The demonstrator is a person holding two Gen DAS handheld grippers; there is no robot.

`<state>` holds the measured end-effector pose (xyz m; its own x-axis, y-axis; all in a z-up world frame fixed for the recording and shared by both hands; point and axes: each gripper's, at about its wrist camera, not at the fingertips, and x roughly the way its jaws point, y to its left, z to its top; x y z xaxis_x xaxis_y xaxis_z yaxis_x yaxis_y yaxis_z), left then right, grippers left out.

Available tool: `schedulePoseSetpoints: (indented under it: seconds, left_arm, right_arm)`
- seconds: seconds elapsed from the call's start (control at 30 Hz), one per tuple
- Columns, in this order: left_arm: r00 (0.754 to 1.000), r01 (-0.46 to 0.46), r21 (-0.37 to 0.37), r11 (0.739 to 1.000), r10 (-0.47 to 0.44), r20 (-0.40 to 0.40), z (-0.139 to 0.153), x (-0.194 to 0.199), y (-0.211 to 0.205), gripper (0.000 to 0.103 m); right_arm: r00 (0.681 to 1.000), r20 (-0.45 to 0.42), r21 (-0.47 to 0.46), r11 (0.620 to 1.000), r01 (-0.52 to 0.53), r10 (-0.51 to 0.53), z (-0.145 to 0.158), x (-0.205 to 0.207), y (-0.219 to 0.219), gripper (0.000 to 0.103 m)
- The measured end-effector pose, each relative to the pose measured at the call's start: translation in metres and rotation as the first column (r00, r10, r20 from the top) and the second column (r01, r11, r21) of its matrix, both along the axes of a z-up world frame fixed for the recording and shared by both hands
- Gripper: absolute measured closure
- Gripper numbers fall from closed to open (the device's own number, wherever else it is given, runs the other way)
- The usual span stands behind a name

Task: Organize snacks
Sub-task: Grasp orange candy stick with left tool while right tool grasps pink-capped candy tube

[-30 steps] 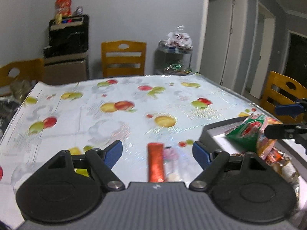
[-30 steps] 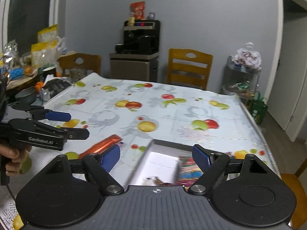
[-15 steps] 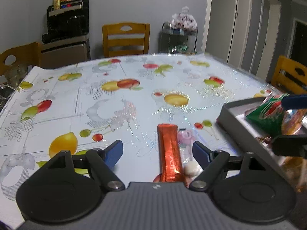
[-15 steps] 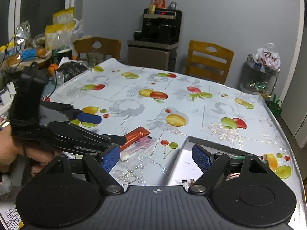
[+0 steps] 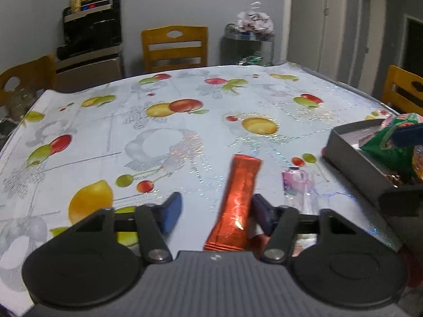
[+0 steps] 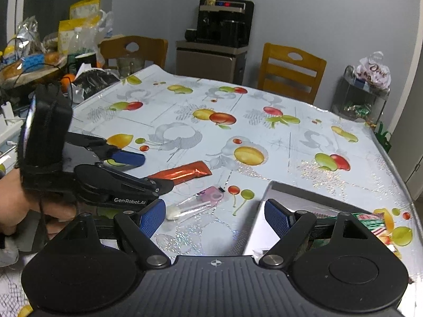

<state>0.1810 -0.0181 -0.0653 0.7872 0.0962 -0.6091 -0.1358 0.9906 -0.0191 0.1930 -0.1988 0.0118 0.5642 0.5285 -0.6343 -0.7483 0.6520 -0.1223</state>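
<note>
An orange-red foil stick packet point(image 5: 238, 198) point(image 6: 185, 171) lies on the fruit-print tablecloth. My left gripper point(image 5: 215, 207) point(image 6: 150, 171) straddles its near end with the jaws closing. The right pad is against the packet and the left pad stands clear of it. A small clear packet with a pink label point(image 5: 293, 185) point(image 6: 198, 203) lies just right of it. My right gripper point(image 6: 215, 211) hangs open and holds nothing, between that packet and the grey tray point(image 5: 351, 163) point(image 6: 251, 237). The tray holds a green snack bag point(image 5: 388, 150) and other wrappers.
Wooden chairs point(image 6: 290, 68) stand around the table. A black appliance point(image 6: 222, 26) sits on a cabinet by the far wall, and a wire rack with a bag point(image 6: 367, 89) stands to the right. Cluttered bags and bowls point(image 6: 39, 60) crowd the left side. A hand point(image 6: 15, 206) holds the left gripper.
My left gripper has come down and forward over the orange packet and its jaws have narrowed around it. My right gripper has shifted left, from over the tray towards the pink packet.
</note>
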Motion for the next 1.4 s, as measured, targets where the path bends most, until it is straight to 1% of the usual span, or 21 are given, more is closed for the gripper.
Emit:
schedulePoseSetpoints:
  seconds: [0.13, 0.17, 0.23, 0.27, 0.37, 0.53, 0.67, 0.83, 0.97, 1.1, 1.27, 1.33, 1.4]
  left_arm:
    - [0.998, 0.062, 0.042, 0.997, -0.062, 0.002, 0.001, 0.006, -0.007, 0.053]
    - [0.997, 0.074, 0.044, 0.996, -0.074, 0.002, 0.001, 0.008, -0.008, 0.058]
    - [0.997, 0.079, 0.032, 0.996, -0.079, 0.001, 0.001, 0.010, -0.010, 0.073]
    - [0.997, 0.082, 0.029, 0.996, -0.082, -0.001, 0.002, 0.011, -0.011, 0.082]
    - [0.996, 0.092, 0.056, 0.994, -0.092, -0.008, 0.002, 0.009, -0.014, 0.083]
    - [0.997, 0.073, 0.029, 0.997, -0.073, 0.006, 0.001, -0.005, 0.000, 0.084]
    - [1.000, 0.029, 0.016, 0.999, -0.029, 0.005, 0.000, -0.017, 0.018, 0.084]
    - [1.000, -0.030, -0.013, 0.999, 0.030, 0.008, 0.000, -0.033, 0.039, 0.084]
    - [0.999, -0.042, -0.033, 0.999, 0.042, 0.010, 0.000, -0.042, 0.047, 0.084]
    - [0.999, -0.046, -0.049, 0.998, 0.046, 0.010, -0.001, -0.048, 0.050, 0.084]
    - [0.999, -0.047, -0.043, 0.998, 0.047, 0.008, 0.000, -0.049, 0.047, 0.084]
    - [0.999, -0.046, -0.050, 0.998, 0.046, 0.008, -0.001, -0.050, 0.047, 0.084]
    - [0.999, -0.042, -0.053, 0.998, 0.043, 0.009, -0.001, -0.050, 0.047, 0.084]
  right_arm:
    - [0.999, -0.040, 0.012, 1.000, 0.027, -0.027, -0.003, 0.008, 0.007, 0.021]
    - [0.999, -0.041, 0.013, 0.999, 0.035, -0.034, -0.003, 0.009, 0.008, 0.021]
    - [0.998, -0.044, 0.011, 0.999, 0.043, -0.043, -0.002, 0.010, 0.008, 0.021]
    - [0.998, -0.043, 0.007, 0.999, 0.048, -0.048, -0.003, 0.011, 0.009, 0.021]
    - [0.998, -0.040, -0.010, 0.998, 0.057, -0.057, -0.004, 0.013, 0.013, 0.021]
    - [0.996, -0.056, -0.036, 0.997, 0.066, -0.068, -0.012, 0.015, 0.025, 0.021]
    - [0.995, -0.068, -0.068, 0.996, 0.066, -0.070, -0.021, 0.015, 0.042, 0.022]
    - [0.993, -0.085, -0.098, 0.992, 0.079, -0.087, -0.029, 0.016, 0.059, 0.025]
    - [0.992, -0.076, -0.142, 0.986, 0.090, -0.101, -0.037, 0.015, 0.066, 0.026]
    - [0.991, -0.073, -0.165, 0.981, 0.099, -0.112, -0.043, 0.016, 0.069, 0.026]
    - [0.990, -0.079, -0.158, 0.982, 0.107, -0.121, -0.047, 0.018, 0.075, 0.026]
    - [0.990, -0.082, -0.151, 0.983, 0.099, -0.113, -0.047, 0.017, 0.078, 0.028]
    - [0.992, -0.086, -0.140, 0.987, 0.085, -0.097, -0.047, 0.014, 0.081, 0.035]
